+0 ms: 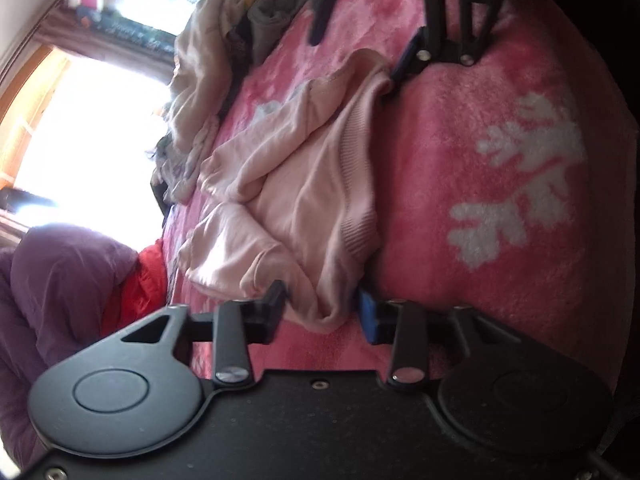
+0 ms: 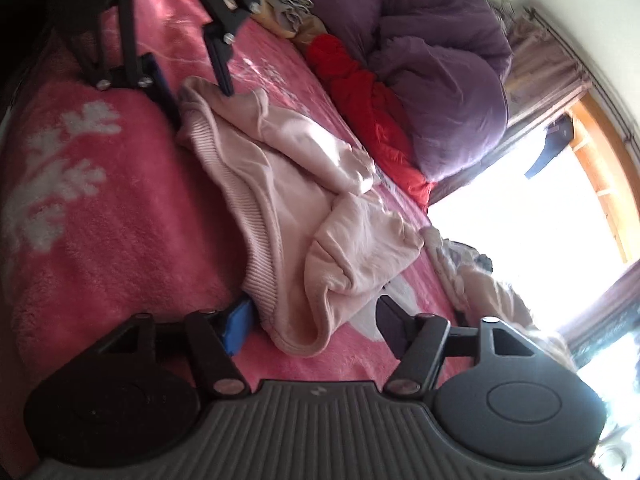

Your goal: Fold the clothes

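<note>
Left tongs [image 1: 322, 312] astride one hem corner of pink sweater [image 1: 296, 184], pads not visibly pinching; right tongs [image 2: 316, 320] likewise, gaping, on pink blanket [image 1: 500, 240].

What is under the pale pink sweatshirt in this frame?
The pale pink sweatshirt lies crumpled on a pink fleece blanket with white leaf shapes. Blanket shows all around it; whatever lies directly beneath its folds is covered and cannot be seen.
</note>
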The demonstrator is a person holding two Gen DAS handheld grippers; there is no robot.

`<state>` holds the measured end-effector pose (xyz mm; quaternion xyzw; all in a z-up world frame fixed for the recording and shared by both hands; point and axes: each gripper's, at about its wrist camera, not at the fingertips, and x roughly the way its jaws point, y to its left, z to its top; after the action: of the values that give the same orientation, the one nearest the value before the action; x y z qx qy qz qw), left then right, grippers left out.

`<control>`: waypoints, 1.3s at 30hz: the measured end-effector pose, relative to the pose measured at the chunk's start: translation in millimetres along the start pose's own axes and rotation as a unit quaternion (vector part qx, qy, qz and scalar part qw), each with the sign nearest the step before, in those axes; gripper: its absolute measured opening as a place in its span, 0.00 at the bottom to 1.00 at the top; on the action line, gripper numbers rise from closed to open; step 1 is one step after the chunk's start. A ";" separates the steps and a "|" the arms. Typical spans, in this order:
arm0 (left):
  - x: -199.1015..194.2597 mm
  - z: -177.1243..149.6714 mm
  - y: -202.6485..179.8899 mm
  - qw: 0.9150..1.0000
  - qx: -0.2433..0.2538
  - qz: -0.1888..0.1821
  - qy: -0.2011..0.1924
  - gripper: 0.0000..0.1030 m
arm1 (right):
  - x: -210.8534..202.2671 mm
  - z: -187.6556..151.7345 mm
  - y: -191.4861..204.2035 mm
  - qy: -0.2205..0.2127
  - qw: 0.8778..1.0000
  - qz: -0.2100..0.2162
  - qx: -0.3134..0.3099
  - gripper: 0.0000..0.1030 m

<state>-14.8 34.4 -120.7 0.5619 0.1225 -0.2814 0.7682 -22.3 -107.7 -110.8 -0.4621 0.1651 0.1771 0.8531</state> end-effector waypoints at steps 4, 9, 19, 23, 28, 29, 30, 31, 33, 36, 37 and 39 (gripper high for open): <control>0.6 -0.7 7.6 0.999 -0.033 -0.008 0.005 0.53 | 1.3 -2.9 -2.7 0.003 1.000 0.020 0.014 0.56; 1.5 1.2 6.3 0.999 -0.027 -0.031 -0.003 0.40 | 4.1 -2.3 2.0 0.003 0.999 0.036 0.009 0.44; -3.1 1.2 5.2 0.999 -0.036 -0.030 -0.005 0.31 | 6.5 0.5 4.9 0.006 0.999 0.034 0.018 0.36; -1.2 -4.6 12.0 0.997 -0.073 -0.028 0.004 0.43 | 5.9 0.2 4.0 0.006 0.999 0.030 0.019 0.36; 3.5 1.6 0.8 0.999 -0.025 -0.021 -0.003 0.33 | 8.4 0.1 3.9 0.005 0.999 0.029 0.022 0.36; 4.2 2.2 -1.1 1.000 -0.019 -0.020 -0.003 0.29 | 9.0 -0.3 4.1 0.005 0.999 0.029 0.023 0.36; 5.0 2.8 -3.1 1.000 -0.013 -0.019 -0.002 0.26 | 9.6 -0.6 4.0 0.004 0.999 0.029 0.024 0.36; 5.7 3.3 -4.6 1.000 -0.009 -0.017 -0.001 0.26 | 9.9 -0.9 3.3 0.003 0.999 0.031 0.027 0.36; 6.1 3.0 -4.0 1.000 -0.011 -0.017 0.000 0.21 | 11.4 -0.9 1.9 0.002 0.999 0.035 0.030 0.35; 4.7 2.9 -1.1 1.000 -0.014 -0.020 0.001 0.09 | 12.5 1.8 2.8 0.004 0.999 0.044 0.027 0.18; 3.0 3.0 0.2 1.000 -0.014 -0.019 0.000 0.08 | 12.0 2.6 2.2 0.005 0.999 0.046 0.029 0.16; -1.4 3.1 3.8 1.000 -0.019 -0.021 -0.002 0.06 | 8.4 5.1 -1.7 0.009 0.998 0.049 0.036 0.14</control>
<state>-14.2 32.7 -115.9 0.5437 0.1380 -0.2957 0.7733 -13.5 -103.0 -110.7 -0.4242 0.2011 0.2085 0.8580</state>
